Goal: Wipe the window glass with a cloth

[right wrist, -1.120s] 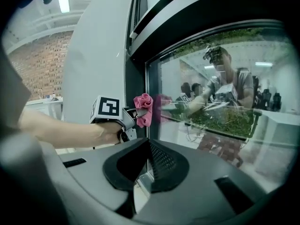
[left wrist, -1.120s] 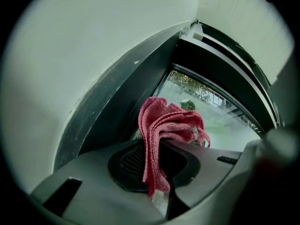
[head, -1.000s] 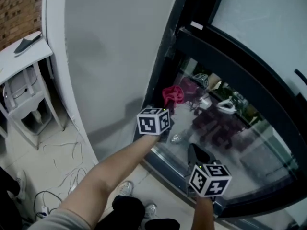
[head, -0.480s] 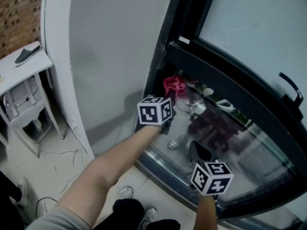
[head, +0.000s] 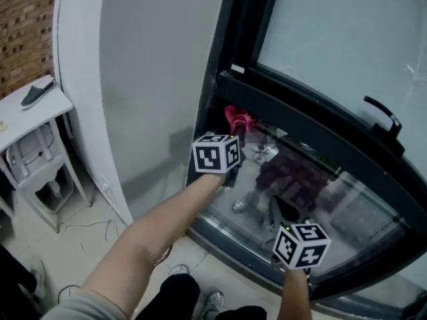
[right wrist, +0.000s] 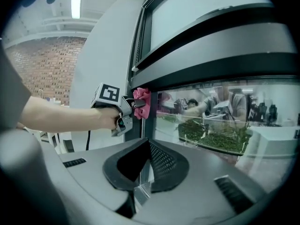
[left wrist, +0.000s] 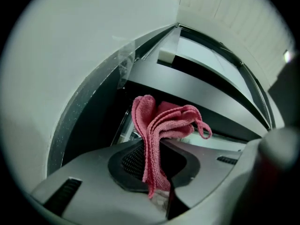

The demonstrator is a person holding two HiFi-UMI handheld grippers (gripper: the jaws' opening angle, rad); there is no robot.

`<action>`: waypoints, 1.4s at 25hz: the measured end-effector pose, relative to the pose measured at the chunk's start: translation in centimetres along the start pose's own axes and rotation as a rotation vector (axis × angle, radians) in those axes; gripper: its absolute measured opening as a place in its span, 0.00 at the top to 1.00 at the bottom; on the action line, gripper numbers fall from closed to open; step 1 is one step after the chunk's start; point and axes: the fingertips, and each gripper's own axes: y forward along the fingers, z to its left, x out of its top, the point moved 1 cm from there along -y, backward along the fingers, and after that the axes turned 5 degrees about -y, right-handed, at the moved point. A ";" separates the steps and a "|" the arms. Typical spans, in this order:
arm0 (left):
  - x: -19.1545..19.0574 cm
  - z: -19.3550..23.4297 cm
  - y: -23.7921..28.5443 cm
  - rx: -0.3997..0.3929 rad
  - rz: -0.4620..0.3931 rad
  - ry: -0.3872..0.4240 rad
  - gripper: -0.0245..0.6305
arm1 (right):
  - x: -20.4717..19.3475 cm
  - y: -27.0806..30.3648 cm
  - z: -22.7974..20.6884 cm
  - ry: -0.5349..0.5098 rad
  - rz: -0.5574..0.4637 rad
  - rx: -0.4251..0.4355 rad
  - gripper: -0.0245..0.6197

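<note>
**Pink cloth held at the corner of the lower window pane**

Brick wall (head: 27, 25): far left, upper corner of the head view.

White surface (head: 20, 115): below the brick, carrying one flat dark item (head: 37, 93) near its back edge.

White wall panel (head: 147, 79): curved and bare, running down to the tiled floor (head: 87, 225).

Left hand-held gripper (head: 235, 139): at the end of an outstretched bare forearm, marker cube towards the camera. Its jaws are clenched on the cloth; its own view shows the fabric nipped between the two pads.

Cloth (left wrist: 159, 121): pink, folded in several layers, fanning out past the jaw tips with one loose loop at the right. It sits at the upper left corner of the lower pane, just under the dark crossbar (head: 300, 122) and beside the upright frame. Whether it touches the glass cannot be told.

Window glass (head: 333, 199): lower pane, reflecting figures and greenery. A second, pale pane stands above the crossbar.

Right hand-held gripper (head: 279, 212): lower and to the right, near the bottom of the same pane. Its jaws are closed tip to tip with nothing between them.

Window handle (head: 383, 115): dark, on the frame at the far right.
</note>
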 end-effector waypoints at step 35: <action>-14.5 -25.5 -23.9 -0.512 0.261 0.137 0.88 | -5.2 -24.6 1.3 0.142 -0.388 -0.023 0.96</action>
